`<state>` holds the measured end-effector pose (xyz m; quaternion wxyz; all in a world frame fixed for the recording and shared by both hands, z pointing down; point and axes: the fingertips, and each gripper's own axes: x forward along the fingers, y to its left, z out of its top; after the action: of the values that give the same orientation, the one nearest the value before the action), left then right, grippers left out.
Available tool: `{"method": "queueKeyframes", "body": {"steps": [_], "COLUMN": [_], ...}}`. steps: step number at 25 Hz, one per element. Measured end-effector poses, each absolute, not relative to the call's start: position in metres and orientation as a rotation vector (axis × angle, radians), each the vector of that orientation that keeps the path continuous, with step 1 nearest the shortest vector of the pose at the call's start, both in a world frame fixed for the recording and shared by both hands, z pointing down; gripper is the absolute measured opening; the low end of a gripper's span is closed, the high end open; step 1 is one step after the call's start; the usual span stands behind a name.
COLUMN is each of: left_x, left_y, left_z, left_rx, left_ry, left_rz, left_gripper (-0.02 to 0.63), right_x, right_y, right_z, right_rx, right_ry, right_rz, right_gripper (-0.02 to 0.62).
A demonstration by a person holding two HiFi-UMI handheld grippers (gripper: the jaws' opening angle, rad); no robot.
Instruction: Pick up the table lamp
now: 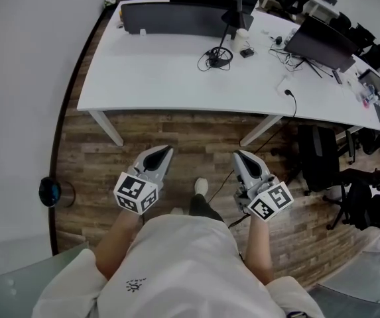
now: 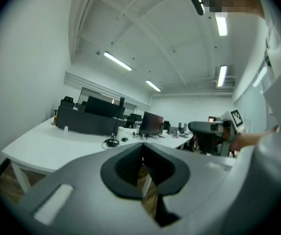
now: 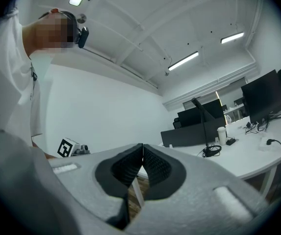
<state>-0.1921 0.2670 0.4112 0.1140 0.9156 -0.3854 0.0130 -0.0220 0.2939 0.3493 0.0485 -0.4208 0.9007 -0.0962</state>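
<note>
The table lamp [image 1: 220,53] is a thin black one with a round base ringed by coiled cable. It stands near the back middle of the white desk [image 1: 150,78]. The left gripper view shows the lamp [image 2: 118,119] far ahead, and so does the right gripper view, where the lamp [image 3: 206,131] stands right of centre. My left gripper [image 1: 166,150] and right gripper [image 1: 238,154] are held side by side over the wooden floor, short of the desk's front edge. Both point toward the desk. The left gripper [image 2: 142,146] and the right gripper [image 3: 142,147] have their jaws shut together with nothing between them.
A black partition [image 1: 176,18] lines the desk's back edge. A white cup [image 1: 242,37] stands right of the lamp. A dark monitor [image 1: 319,44] and loose cables lie further right. Black office chairs [image 1: 369,197] stand at the right. A round bin [image 1: 54,192] sits on the floor at left.
</note>
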Motion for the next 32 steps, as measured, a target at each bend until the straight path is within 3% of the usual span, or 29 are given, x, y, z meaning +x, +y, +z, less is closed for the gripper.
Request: {"method": "queueKeyframes", "body": {"steps": [13,32], "left_x": [-0.186,-0.098], "left_y": [0.215,0.066], "left_z": [0.418,0.418], "left_rx": [2.655,2.613], "left_ry": [-1.201,-1.254], "left_rz": [0.066,0.087], "left_gripper": [-0.006,-0.006], "right_x": [-0.012,0.074], "right_y": [0.23,0.068], "right_z": [0.358,0.361], "right_rx": [-1.209,-1.132], "right_ry": [2.76,2.8], "right_rz": [-0.311,-0.364], "right_gripper": [0.001,0.002]}}
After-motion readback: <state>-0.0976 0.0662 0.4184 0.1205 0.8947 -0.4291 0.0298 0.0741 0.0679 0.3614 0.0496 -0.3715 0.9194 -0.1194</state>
